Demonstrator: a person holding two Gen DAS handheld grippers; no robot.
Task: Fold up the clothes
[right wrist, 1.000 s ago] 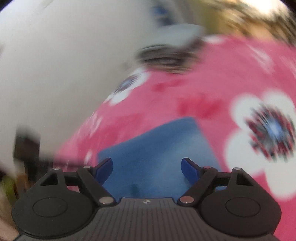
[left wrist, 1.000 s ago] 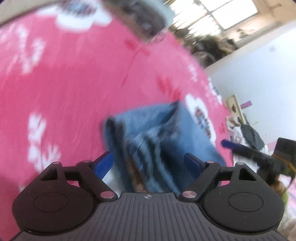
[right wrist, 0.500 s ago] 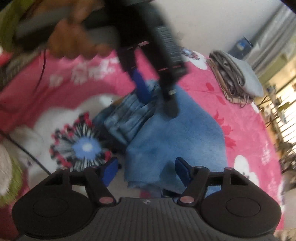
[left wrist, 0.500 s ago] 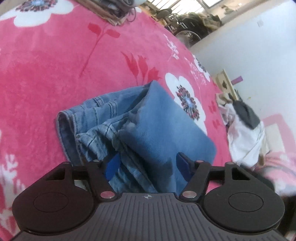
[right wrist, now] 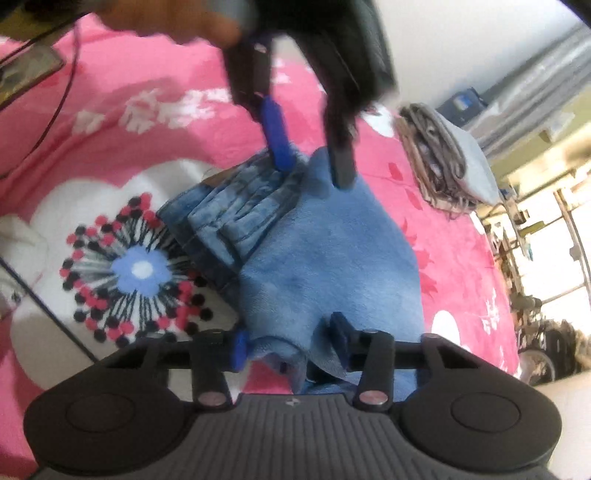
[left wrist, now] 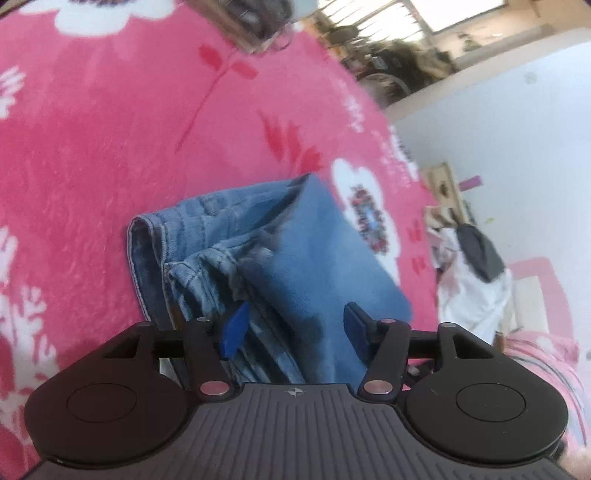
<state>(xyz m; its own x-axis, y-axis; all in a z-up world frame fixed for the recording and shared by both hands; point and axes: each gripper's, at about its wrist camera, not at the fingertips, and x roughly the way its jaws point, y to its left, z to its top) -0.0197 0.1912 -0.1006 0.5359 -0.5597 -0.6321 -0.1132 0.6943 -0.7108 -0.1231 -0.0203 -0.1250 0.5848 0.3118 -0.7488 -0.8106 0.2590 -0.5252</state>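
Looks like the final fold: the jeans [right wrist: 295, 258] sit bunched on the pink blanket [left wrist: 110, 147], right gripper [right wrist: 291, 350] closing on the near edge, left gripper [left wrist: 295, 325] closing over the far end, so next both need a firm pinch before lifting.

A bright pink plush blanket [left wrist: 110, 155] printed with white flowers and red sprigs covers the whole surface; one large white flower with a blue centre and black-and-red dots [right wrist: 136, 269] lies near its edge. Beyond the blanket's far side stands a plain white wall [left wrist: 517, 140]. Daylight comes through a window [left wrist: 461, 14] high in the corner, above a blurred clutter of dark objects. A grey curtain [right wrist: 535, 88] hangs by the wall.
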